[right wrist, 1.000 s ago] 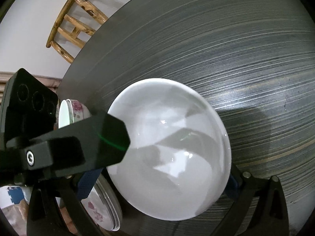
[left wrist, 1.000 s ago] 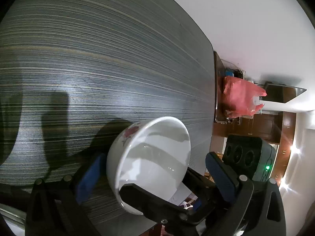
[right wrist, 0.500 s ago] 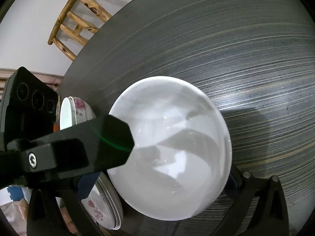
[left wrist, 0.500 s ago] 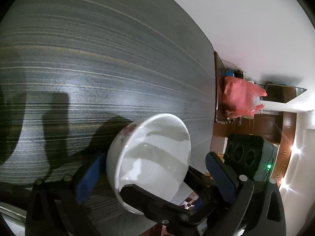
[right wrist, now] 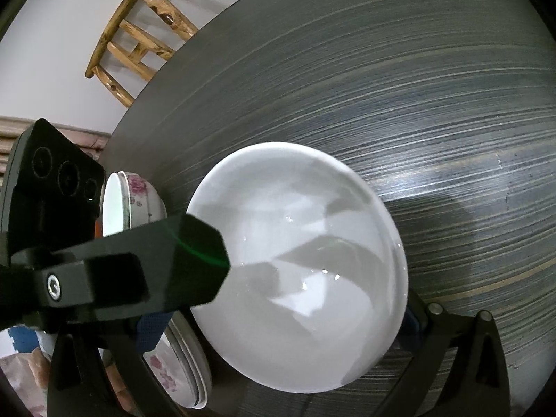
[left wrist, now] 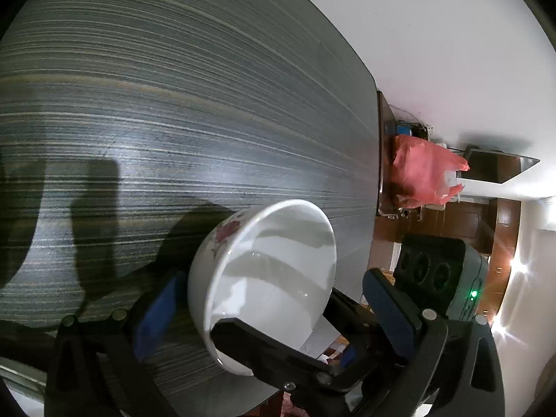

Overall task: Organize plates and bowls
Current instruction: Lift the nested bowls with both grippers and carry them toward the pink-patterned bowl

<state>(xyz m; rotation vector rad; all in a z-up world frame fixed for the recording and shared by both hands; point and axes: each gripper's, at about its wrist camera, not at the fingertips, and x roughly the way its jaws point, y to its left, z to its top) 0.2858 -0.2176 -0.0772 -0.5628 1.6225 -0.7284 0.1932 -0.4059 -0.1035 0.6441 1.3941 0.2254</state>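
- The left tool (left wrist: 274, 316) was clenched on a white bowl (left wrist: 264, 278) with a red flower pattern on its outer wall; one finger sat inside the rim, the blue-padded finger (left wrist: 156, 316) against the outside.
- That bowl was tilted on its side, opening facing the camera, above the dark striped surface (left wrist: 191, 104), near that surface's edge.
- The right tool (right wrist: 312, 288) was grasping a plain white plate (right wrist: 305, 267); a black finger (right wrist: 166, 264) lay over the plate's left face, and the opposite finger was largely hidden behind the plate's right rim.
- The plate was held tilted over the same striped surface (right wrist: 417, 87); contact with it could not be determined.
- In the right wrist view, a flowered bowl (right wrist: 132, 205) stood to the left of the plate, beside the other tool's black body.
- Stacked flowered plates (right wrist: 180, 368) lay at lower left, partly behind the tool frame.
- A wooden chair (right wrist: 139, 31) stood against the pale wall beyond the surface.
- A red plastic bag (left wrist: 424, 177) was visible past the surface's far edge in the left wrist view.
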